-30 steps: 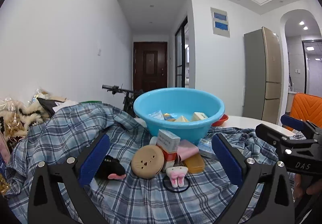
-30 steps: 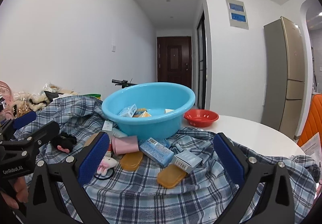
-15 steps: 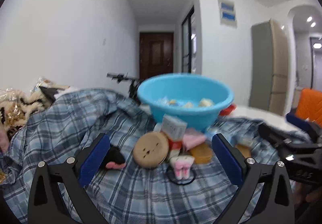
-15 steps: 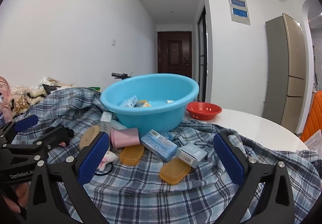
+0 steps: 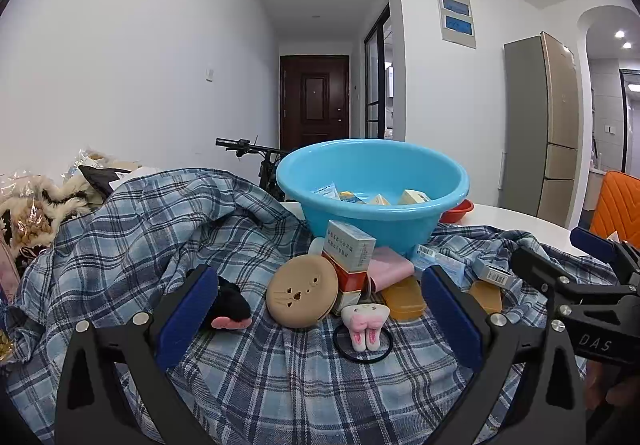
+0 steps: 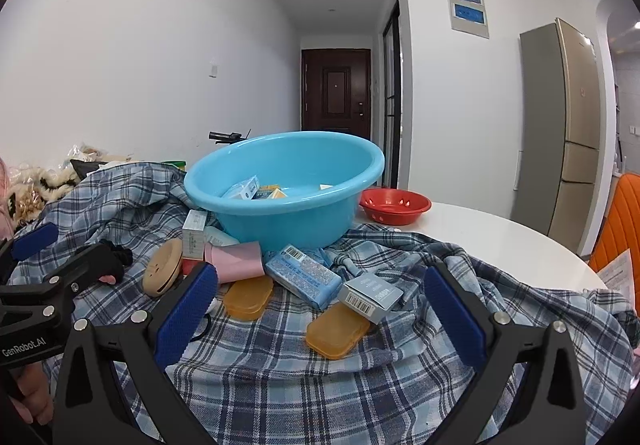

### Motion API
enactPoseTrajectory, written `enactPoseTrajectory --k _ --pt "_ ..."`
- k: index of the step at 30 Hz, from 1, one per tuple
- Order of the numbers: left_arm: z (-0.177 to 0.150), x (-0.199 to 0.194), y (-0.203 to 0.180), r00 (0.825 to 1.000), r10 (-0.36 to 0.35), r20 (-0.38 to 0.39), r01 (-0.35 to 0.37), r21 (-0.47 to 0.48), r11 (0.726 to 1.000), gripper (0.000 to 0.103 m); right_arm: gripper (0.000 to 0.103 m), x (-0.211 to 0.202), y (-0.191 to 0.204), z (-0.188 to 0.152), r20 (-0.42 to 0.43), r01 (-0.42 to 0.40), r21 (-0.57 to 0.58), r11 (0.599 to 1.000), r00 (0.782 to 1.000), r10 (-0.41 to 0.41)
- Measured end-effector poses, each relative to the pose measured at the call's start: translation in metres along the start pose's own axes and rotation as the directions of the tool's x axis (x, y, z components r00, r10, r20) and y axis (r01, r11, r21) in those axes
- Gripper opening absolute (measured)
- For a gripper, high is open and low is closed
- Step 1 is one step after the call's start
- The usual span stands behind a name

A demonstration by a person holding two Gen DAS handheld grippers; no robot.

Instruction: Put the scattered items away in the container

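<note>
A light blue basin (image 5: 372, 185) (image 6: 284, 189) stands on a plaid cloth (image 5: 248, 377) and holds several small boxes. Loose items lie in front of it: a tan round cat-face case (image 5: 302, 297), a white box (image 5: 350, 251) on a red box (image 5: 352, 283), a pink pouch (image 5: 390, 271), a bunny hair tie (image 5: 366, 325) and a black plush piece (image 5: 228, 305). My left gripper (image 5: 318, 309) is open around the tan case, short of it. My right gripper (image 6: 320, 289) is open before a blue box (image 6: 304, 279), a barcoded grey box (image 6: 370, 297) and two orange cases (image 6: 338, 331).
A red bowl (image 6: 394, 205) sits on the white round table (image 6: 500, 245) behind the basin. Bags and fluffy things (image 5: 28, 213) pile up at the left. An orange chair (image 5: 618, 201) and a fridge (image 6: 572, 133) stand to the right. A bicycle handlebar (image 5: 240, 145) shows behind the cloth.
Both grippers have come a little closer to the pile and stayed open. The items on the cloth have not moved.
</note>
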State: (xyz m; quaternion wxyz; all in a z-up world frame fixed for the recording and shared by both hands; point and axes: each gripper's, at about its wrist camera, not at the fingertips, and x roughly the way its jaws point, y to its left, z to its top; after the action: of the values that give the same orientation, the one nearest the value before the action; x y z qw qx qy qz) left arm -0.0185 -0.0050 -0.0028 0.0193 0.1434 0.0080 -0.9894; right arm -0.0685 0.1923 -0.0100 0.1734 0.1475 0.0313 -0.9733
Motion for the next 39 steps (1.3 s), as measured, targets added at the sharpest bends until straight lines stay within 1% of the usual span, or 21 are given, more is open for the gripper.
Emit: enactPoseTrajectory --k 12,39 --pt "-0.0006 -0.0003 0.0003 1.000 0.011 0.000 -0.011 -0.004 1.000 0.103 0.103 0.0012 0.0013 0.0005 -0.002 0.001 -0.001 1.000 1.000 -0.001" --pt "-0.0003 -0.0007 -0.0004 1.000 0.011 0.000 -0.011 -0.004 1.000 0.103 0.103 0.0012 0.0006 0.0002 -0.001 0.001 0.000 1.000 1.000 -0.001"
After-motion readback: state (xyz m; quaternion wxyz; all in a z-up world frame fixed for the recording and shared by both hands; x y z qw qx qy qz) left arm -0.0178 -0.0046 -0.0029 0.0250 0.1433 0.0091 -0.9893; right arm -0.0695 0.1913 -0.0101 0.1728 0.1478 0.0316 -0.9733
